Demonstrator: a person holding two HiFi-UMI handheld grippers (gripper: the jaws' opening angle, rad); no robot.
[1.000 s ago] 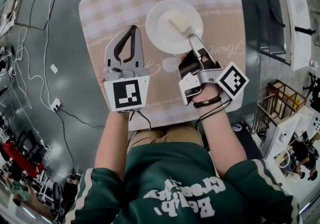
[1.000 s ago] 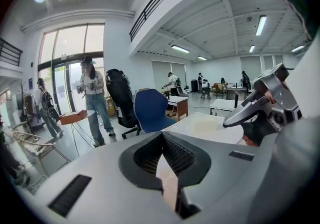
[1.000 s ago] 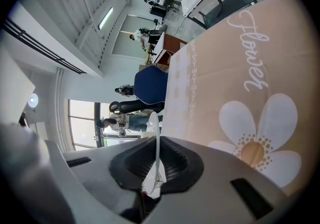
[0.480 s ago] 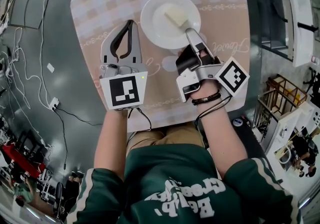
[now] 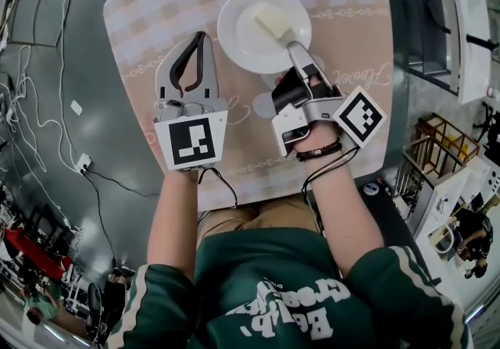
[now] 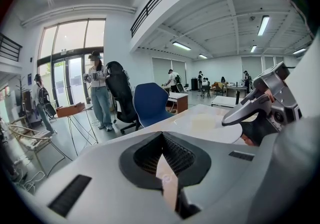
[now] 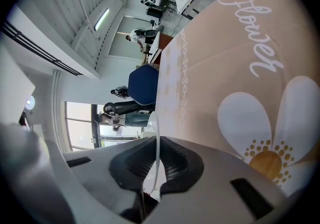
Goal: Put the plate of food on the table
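Note:
A white plate (image 5: 254, 19) with a pale yellow block of food (image 5: 275, 26) is over the far middle of the table's checked cloth (image 5: 156, 4). My right gripper (image 5: 294, 48) is shut on the plate's near right rim; in the right gripper view the rim (image 7: 158, 133) shows edge-on between the jaws (image 7: 156, 148). I cannot tell whether the plate rests on the cloth. My left gripper (image 5: 205, 36) lies just left of the plate, shut and empty. In the left gripper view the plate (image 6: 207, 127) and the right gripper (image 6: 260, 107) show beyond its closed jaws (image 6: 162, 138).
The cloth carries a daisy and "Flower" print (image 7: 250, 62) under my right gripper. White furniture (image 5: 461, 27) stands right of the table, and cables (image 5: 47, 113) trail on the floor at left. A blue chair (image 6: 150, 102), a black chair and standing people are beyond the table.
My right gripper has carried the plate slightly farther across the table and leftward. The left gripper moved along beside it, still shut and empty.

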